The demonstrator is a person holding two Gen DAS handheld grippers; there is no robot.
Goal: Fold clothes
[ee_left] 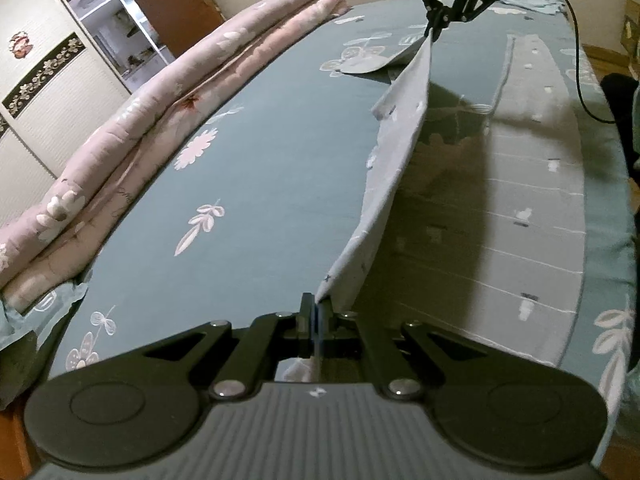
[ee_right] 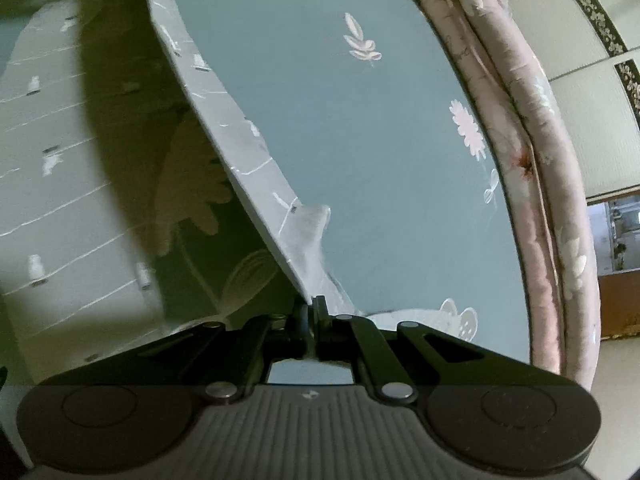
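You stand in a home bedroom. The bed (ee_left: 280, 152) before you is spread with a teal sheet printed with pale flowers and leaves. A folded pink floral quilt (ee_left: 160, 120) lies along its far edge. Beyond it you see a pale wardrobe (ee_left: 60, 92) with sliding doors carrying dark floral bands, and a brown wooden door (ee_left: 172, 4) bearing a red ornament. That open doorway (ee_left: 116, 36) gives onto another room with shelves. Wooden flooring (ee_right: 624, 312) shows at the edges.

Teal floral bed (ee_left: 280, 160) – pink quilt (ee_left: 160, 92), grey garment (ee_left: 532, 200) on it.
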